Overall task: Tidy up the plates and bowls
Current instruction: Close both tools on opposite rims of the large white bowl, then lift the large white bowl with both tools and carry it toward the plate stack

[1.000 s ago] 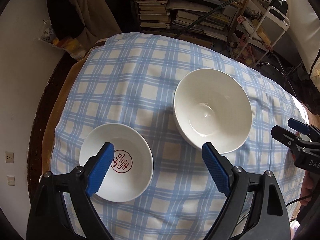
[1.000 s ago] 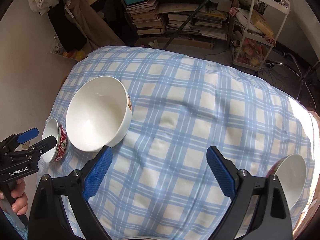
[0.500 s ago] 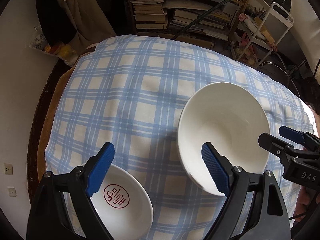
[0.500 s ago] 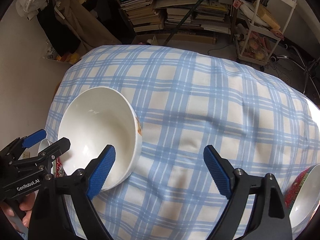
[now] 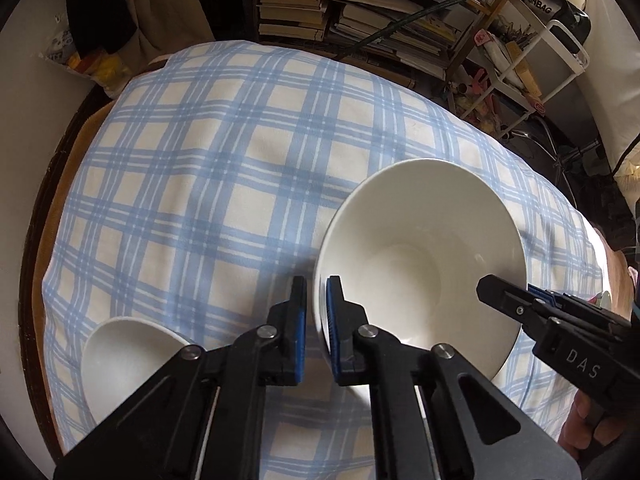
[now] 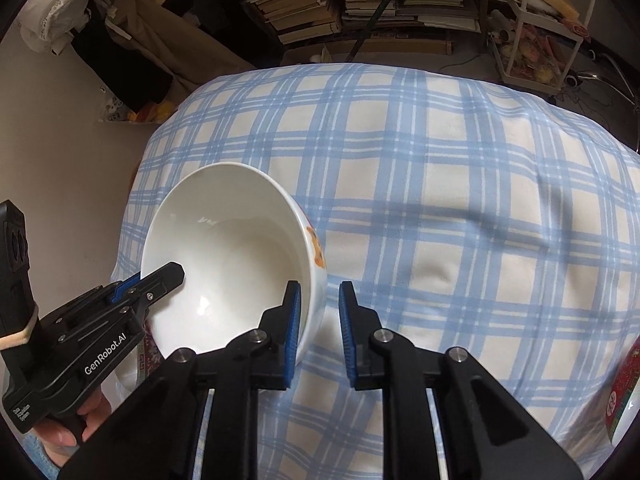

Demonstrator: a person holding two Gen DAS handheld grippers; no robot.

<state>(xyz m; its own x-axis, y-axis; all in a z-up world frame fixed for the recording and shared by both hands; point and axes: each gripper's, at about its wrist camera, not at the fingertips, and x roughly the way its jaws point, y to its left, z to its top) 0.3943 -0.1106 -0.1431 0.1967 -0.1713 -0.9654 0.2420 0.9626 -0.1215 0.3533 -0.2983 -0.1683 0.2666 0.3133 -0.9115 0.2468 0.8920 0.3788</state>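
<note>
A large white bowl with an orange mark on its outside stands on the blue-checked cloth. My left gripper is shut on its left rim, one pad inside and one outside; the right wrist view shows that gripper on the bowl's left rim. My right gripper straddles the opposite rim. Its jaws are closing, and a strip of cloth still shows between the outer pad and the bowl wall. The left wrist view shows it at the bowl's right rim. A small white bowl sits at the lower left.
A red-patterned bowl lies at the cloth's right edge. The checked cloth covers a round table with a dark rim. Stacked books on shelves and a white trolley stand behind. A hand holds the left gripper.
Both grippers came down onto the large bowl and their wide jaws closed in on its opposite rims. The small bowl slid to the lower left corner of the left view.
</note>
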